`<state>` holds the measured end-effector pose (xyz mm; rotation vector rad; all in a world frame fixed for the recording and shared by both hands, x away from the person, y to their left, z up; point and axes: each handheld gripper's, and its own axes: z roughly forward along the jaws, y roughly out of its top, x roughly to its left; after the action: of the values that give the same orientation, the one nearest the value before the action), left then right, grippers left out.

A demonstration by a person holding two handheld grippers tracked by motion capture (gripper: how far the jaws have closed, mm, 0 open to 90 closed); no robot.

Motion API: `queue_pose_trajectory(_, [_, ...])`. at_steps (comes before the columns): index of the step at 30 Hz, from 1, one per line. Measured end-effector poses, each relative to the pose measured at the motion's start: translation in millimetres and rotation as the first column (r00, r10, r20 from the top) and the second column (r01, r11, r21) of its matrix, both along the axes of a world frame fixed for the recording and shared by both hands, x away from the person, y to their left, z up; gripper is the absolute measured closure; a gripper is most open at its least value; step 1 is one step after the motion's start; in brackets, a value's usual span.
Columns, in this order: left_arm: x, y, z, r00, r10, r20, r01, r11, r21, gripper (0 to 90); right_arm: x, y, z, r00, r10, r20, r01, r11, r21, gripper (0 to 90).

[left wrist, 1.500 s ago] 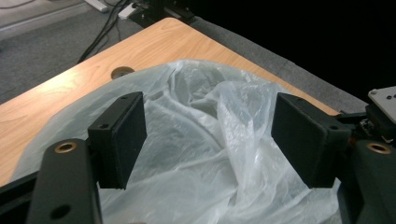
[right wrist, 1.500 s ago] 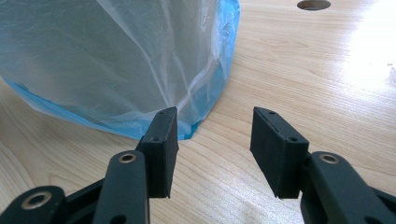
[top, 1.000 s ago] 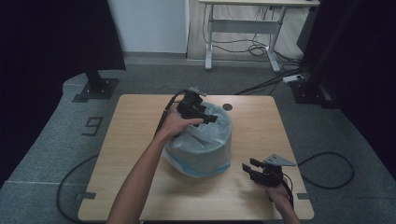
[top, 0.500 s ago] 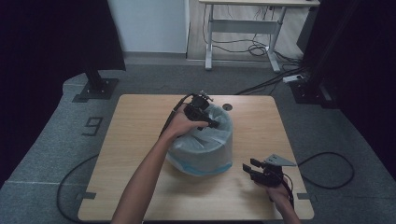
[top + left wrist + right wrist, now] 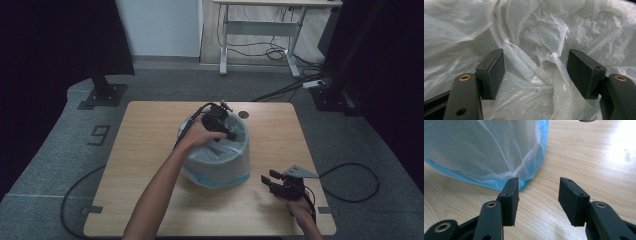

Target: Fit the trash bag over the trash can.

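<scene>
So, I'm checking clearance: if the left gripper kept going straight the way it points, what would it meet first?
Probably the crumpled white bag liner inside the bin; the left gripper is open, facing its folds.

Left tongs [image 5: 226, 131] reach into the bag-lined bin [image 5: 216, 155]; right tongs [image 5: 272, 181] rest open on the table [image 5: 140, 150].

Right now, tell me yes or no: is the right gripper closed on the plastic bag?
No. The right gripper rests open above the bare table, its fingers apart, with the plastic bag lying beyond them.

1 bin [image 5: 216, 165] w/ 1 plastic liner [image 5: 541, 32]; 2 tools: left tool [image 5: 223, 131], right tool [image 5: 269, 181]; 1 table [image 5: 145, 150].
</scene>
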<state>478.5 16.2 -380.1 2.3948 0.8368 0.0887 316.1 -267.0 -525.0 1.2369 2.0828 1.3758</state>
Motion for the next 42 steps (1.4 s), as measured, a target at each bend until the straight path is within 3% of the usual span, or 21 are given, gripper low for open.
queue_pose_trajectory(8, [-13.2,29.6,33.7,0.9967,0.033,0.074,-0.027,0.9959,-0.086,30.6,0.1,2.4,-0.7,1.0000,0.005,-0.001,-0.005,1.0000,-0.005,49.7])
queue_pose_trajectory(15, [-27.5,54.5,41.4,0.9944,0.056,0.090,-0.049,0.9956,-0.080,30.6,0.0,6.6,-2.7,0.9999,0.014,-0.007,-0.014,0.9998,-0.015,49.6])
queue_pose_trajectory(20, [-32.3,65.8,33.8,0.9957,0.053,0.076,-0.050,0.9975,-0.051,30.5,0.0,8.5,-3.1,0.9998,0.017,-0.008,-0.017,0.9997,-0.020,49.2])
queue_pose_trajectory(27, [-29.5,61.9,20.1,0.9987,0.038,0.034,-0.039,0.9988,0.030,30.1,0.1,10.1,-4.6,0.9997,0.019,-0.014,-0.019,0.9995,-0.026,49.0])
queue_pose_trajectory(36, [-25.0,49.8,14.9,0.9989,0.047,0.009,-0.048,0.9879,0.147,29.9,0.2,7.9,-5.2,0.9998,0.014,-0.016,-0.014,0.9995,-0.029,49.1])
queue_pose_trajectory(42, [-27.7,51.2,17.4,0.9987,0.042,0.029,-0.045,0.9925,0.114,29.5,-0.4,5.7,-4.9,0.9999,0.008,-0.015,-0.009,0.9995,-0.029,49.1])
